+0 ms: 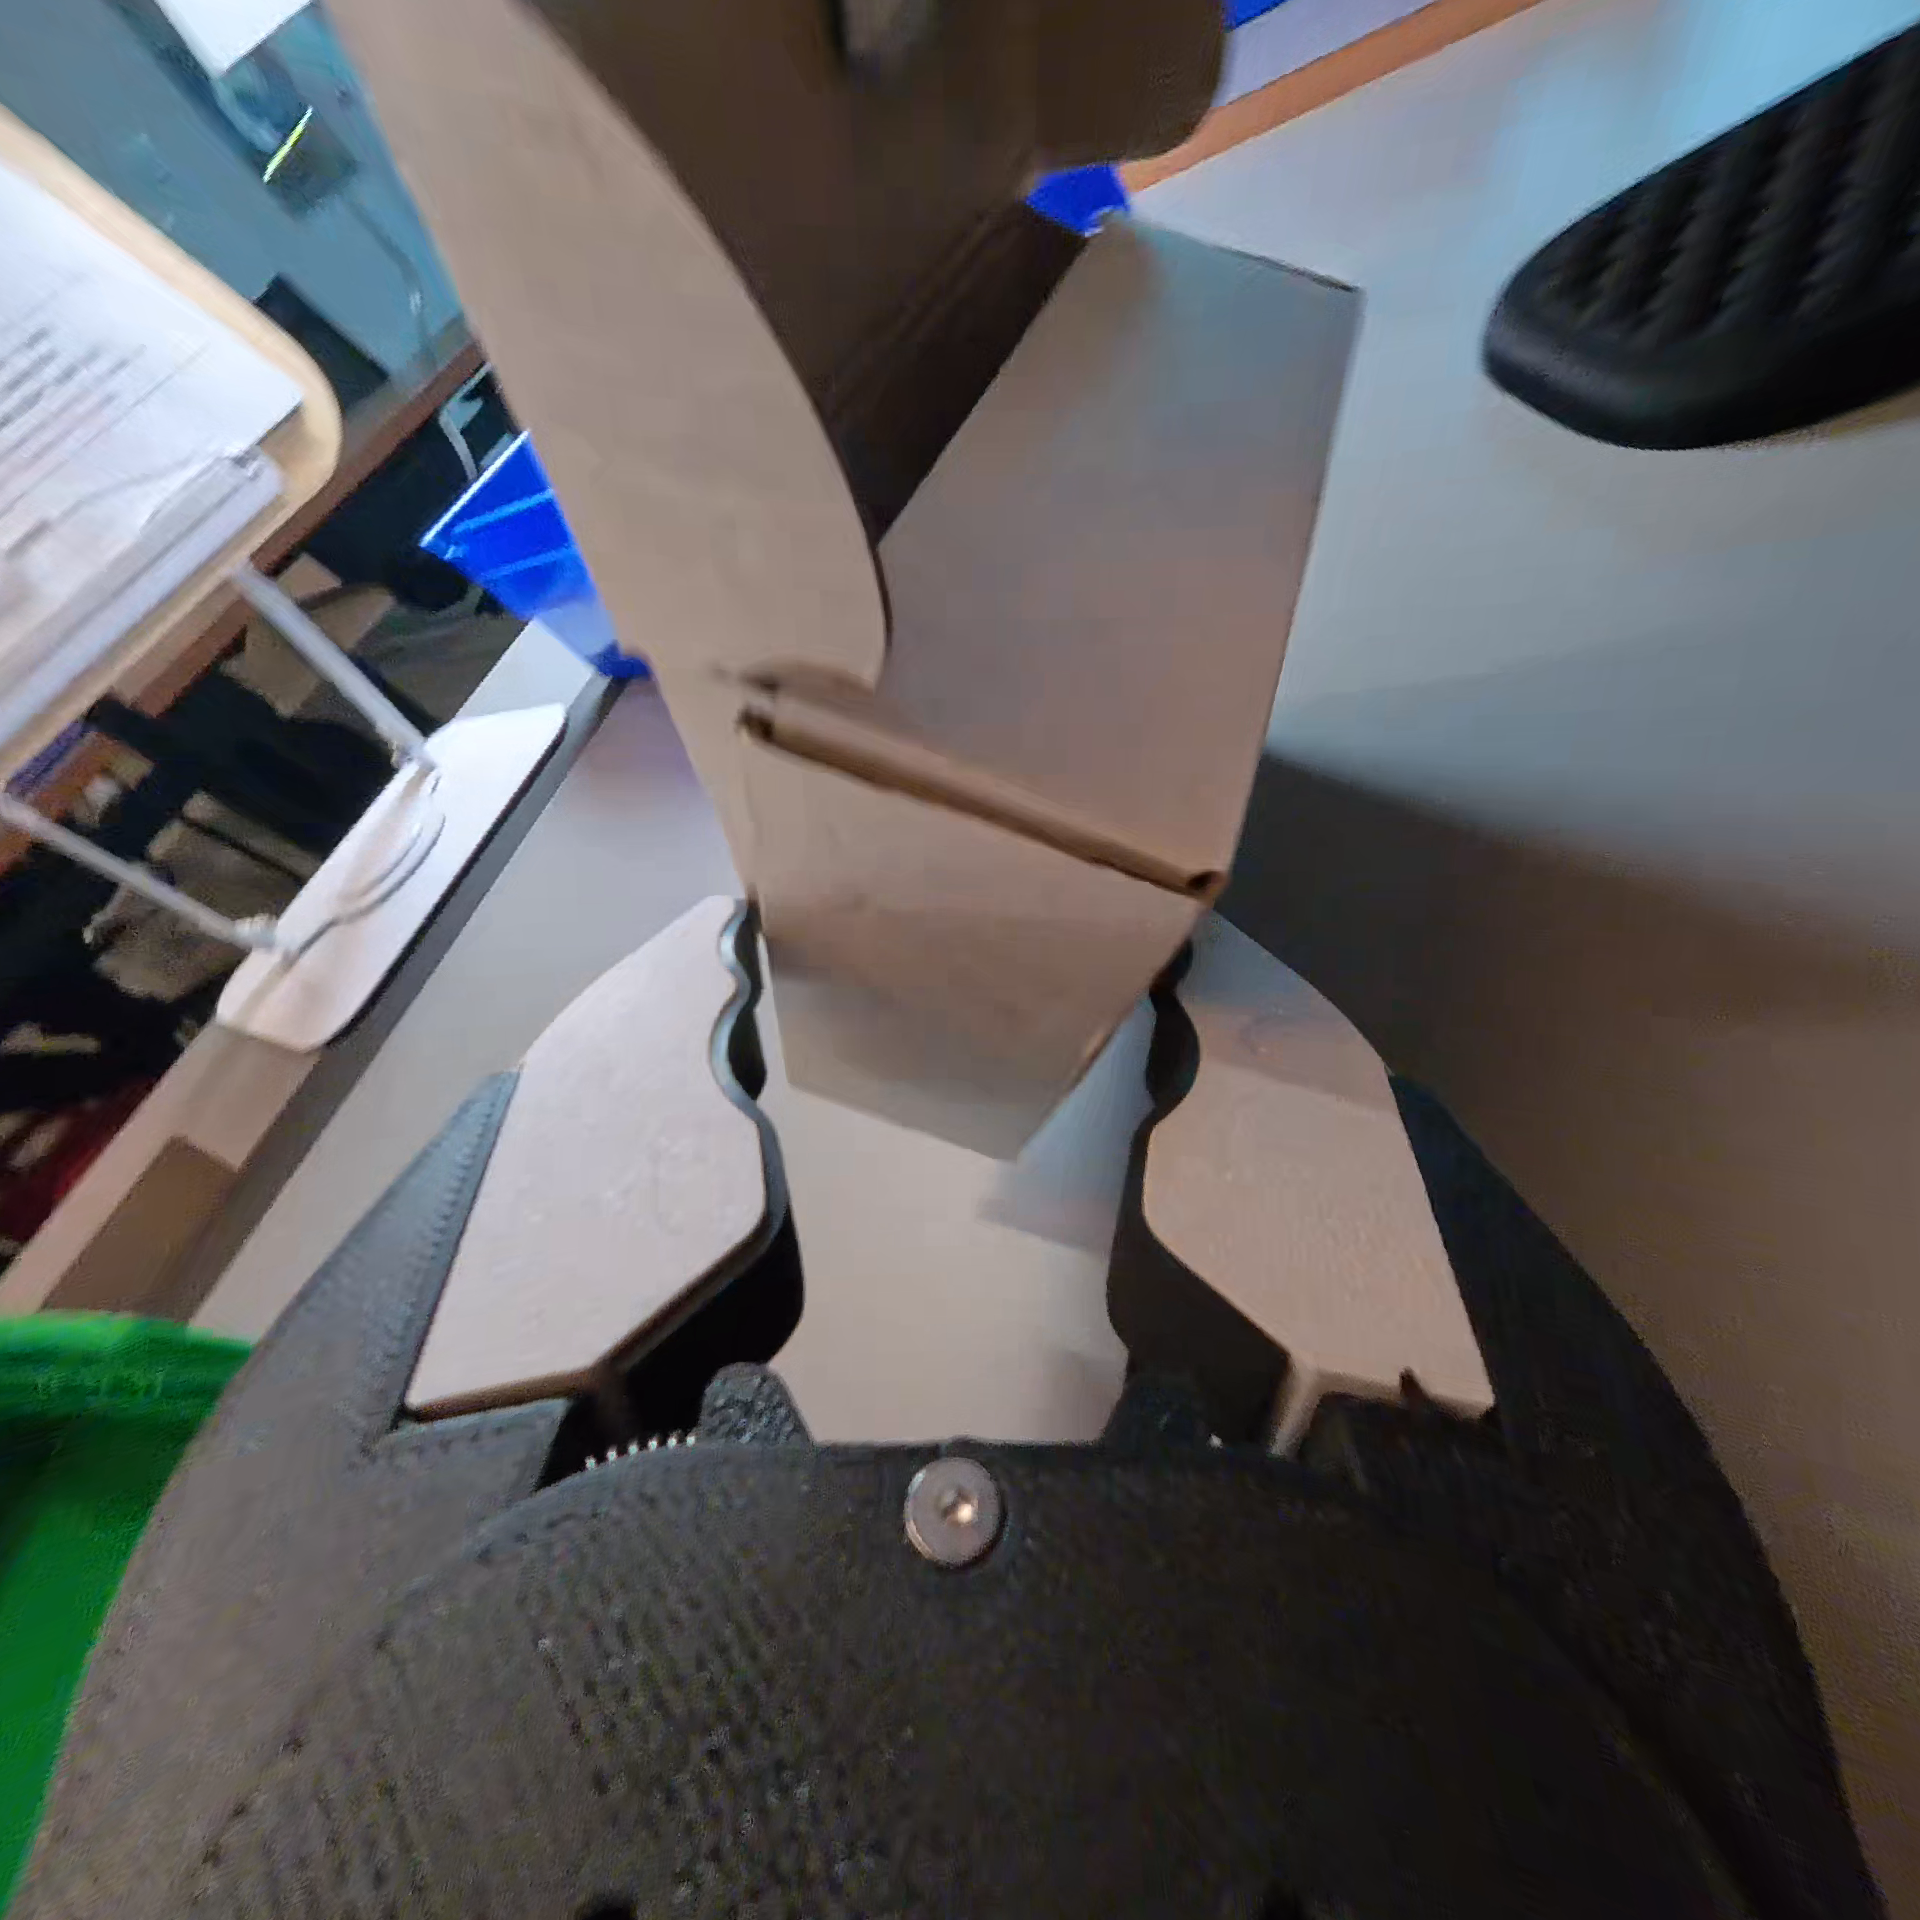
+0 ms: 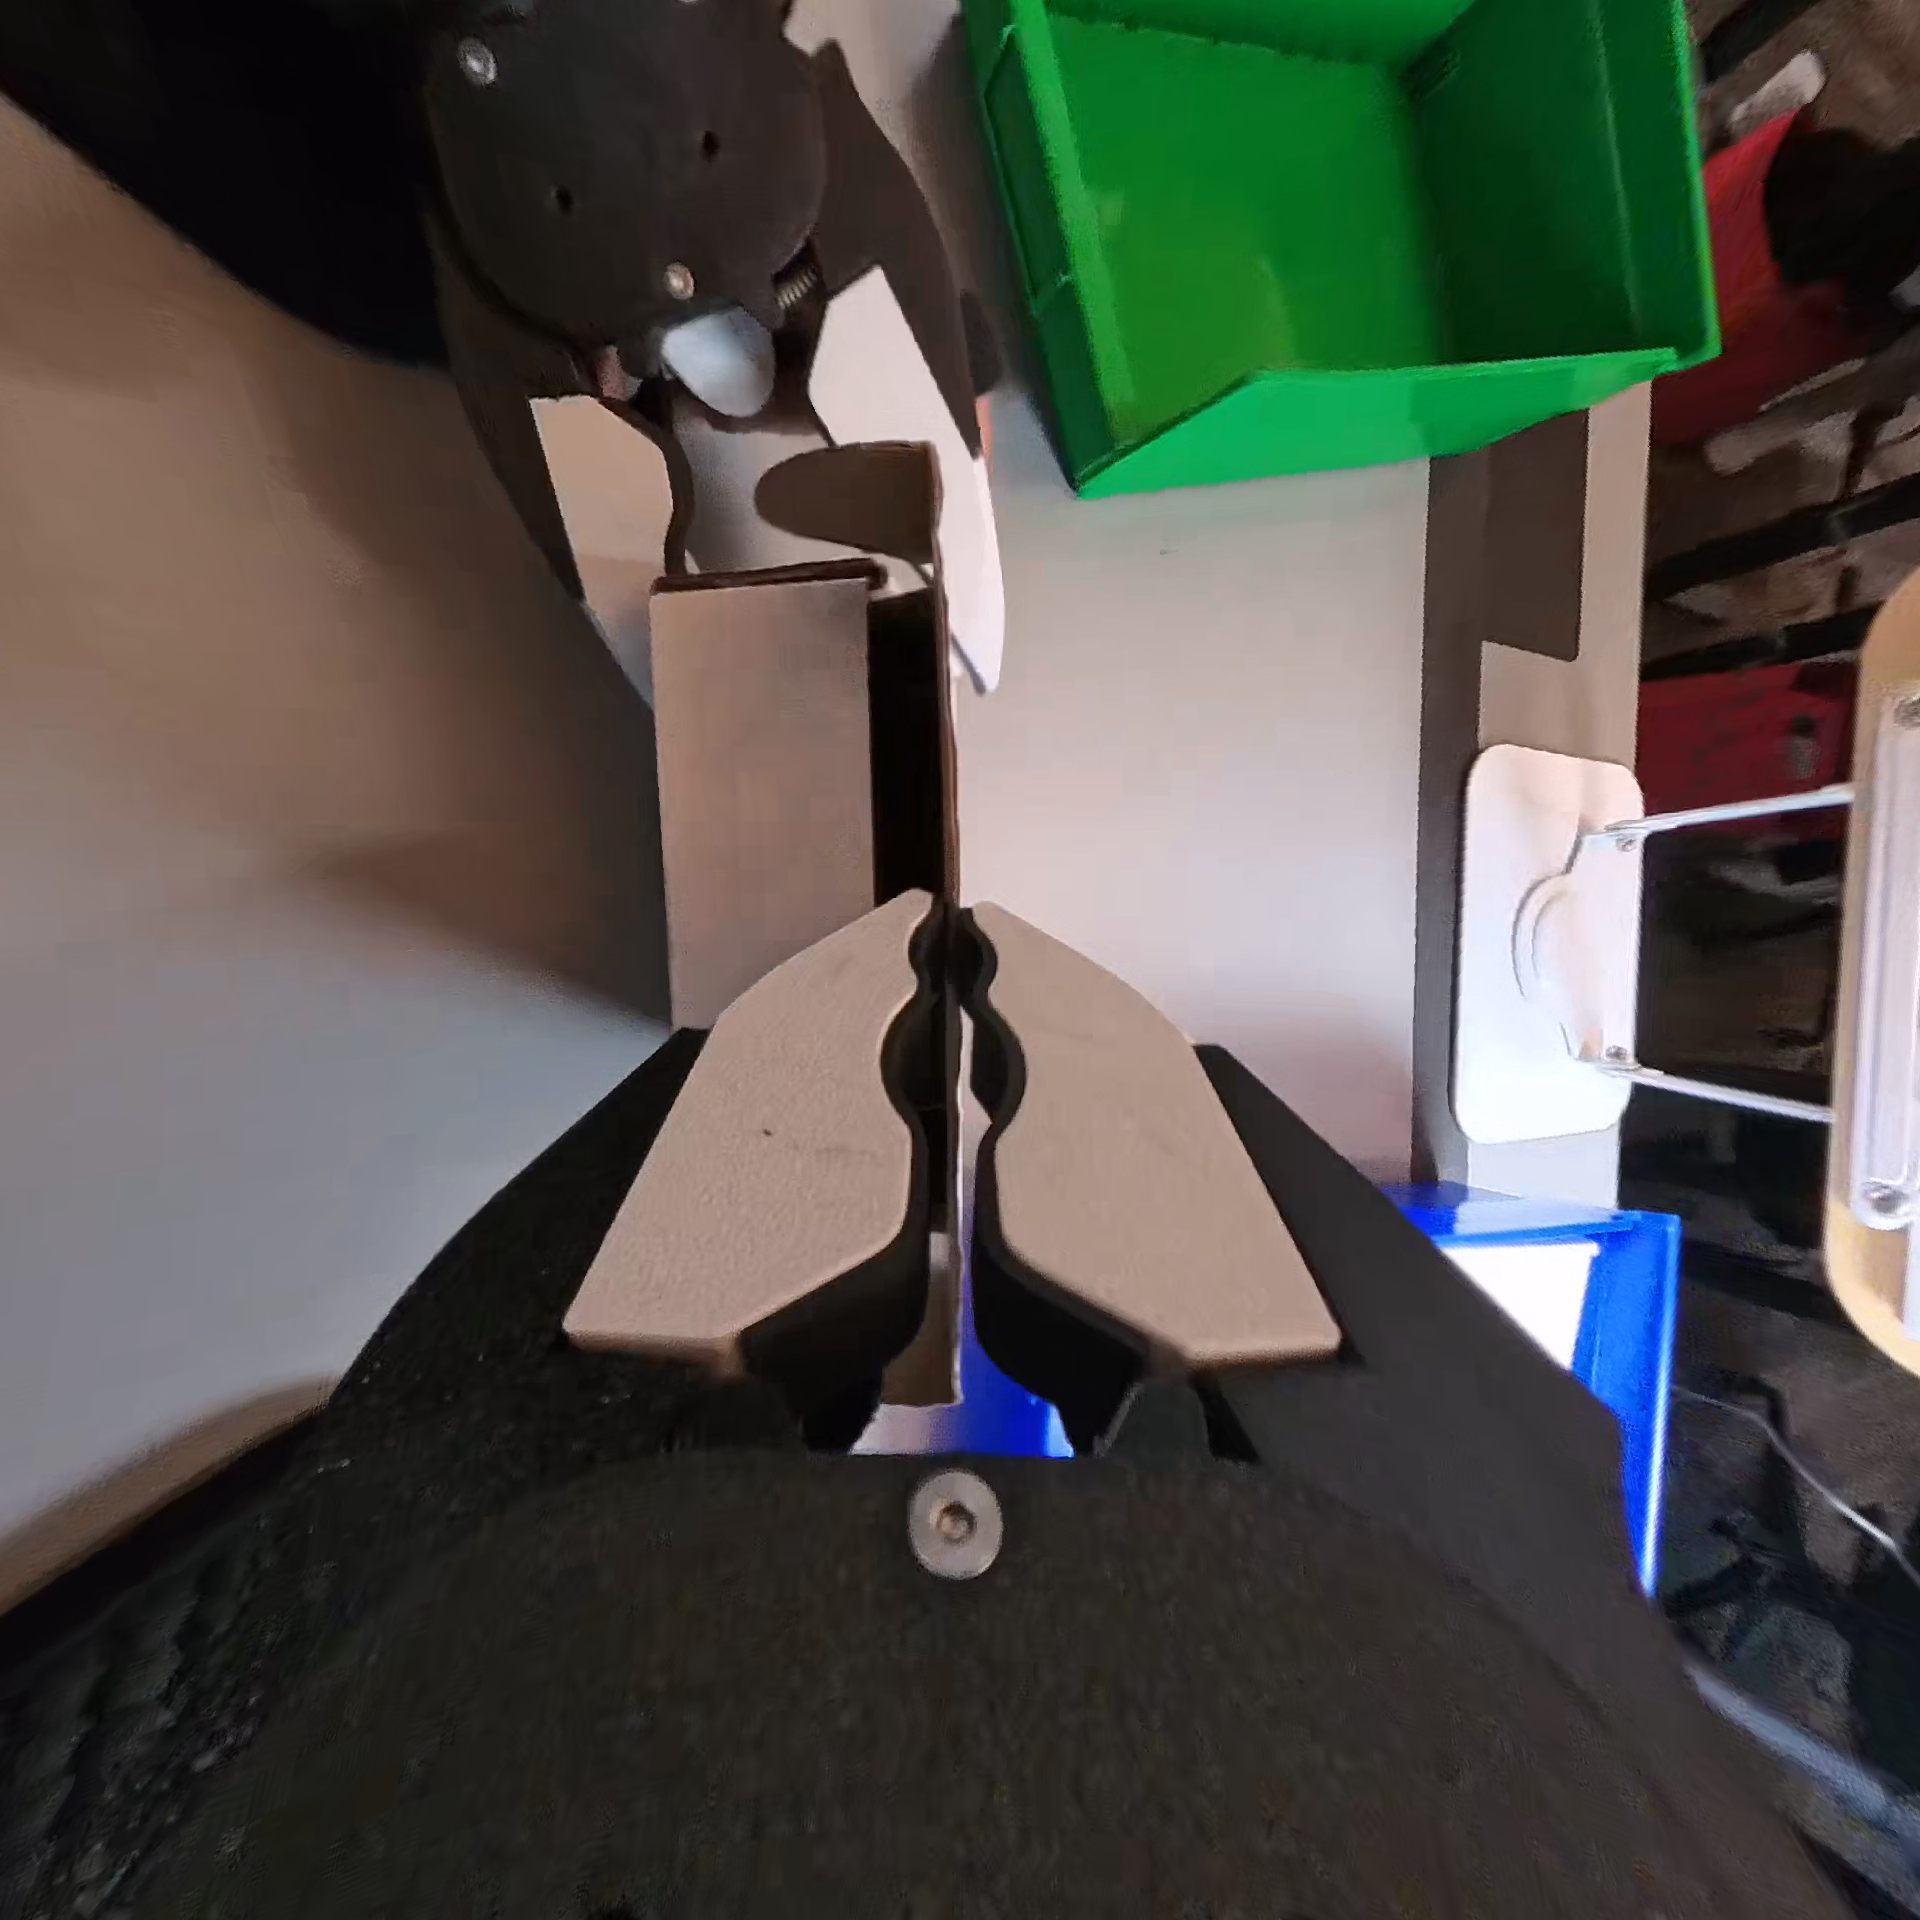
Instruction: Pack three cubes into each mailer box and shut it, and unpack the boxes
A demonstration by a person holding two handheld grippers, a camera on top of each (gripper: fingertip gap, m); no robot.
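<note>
A white cardboard mailer box [image 1: 1091,582] is held up off the grey table [image 1: 1558,727]. My left gripper [image 1: 966,935] is shut on one end of it, a finger on each side wall. The lid flap [image 1: 675,364] stands open, away from the body. In the right wrist view the box [image 2: 758,790] stands on end and my right gripper [image 2: 951,914] is shut on the thin edge of the lid flap [image 2: 943,748]. The left gripper's black body [image 2: 623,187] shows at the box's far end. No cubes are in view. The inside of the box is hidden.
A green bin [image 2: 1351,229] sits beyond the box, and also shows in the left wrist view [image 1: 83,1507]. A blue bin [image 2: 1621,1351] is at the table edge. A white stand [image 2: 1538,935] with a clipboard stands beside it. A black textured object [image 1: 1714,260] lies on the table. The grippers' ends are close to 11 cm from one another.
</note>
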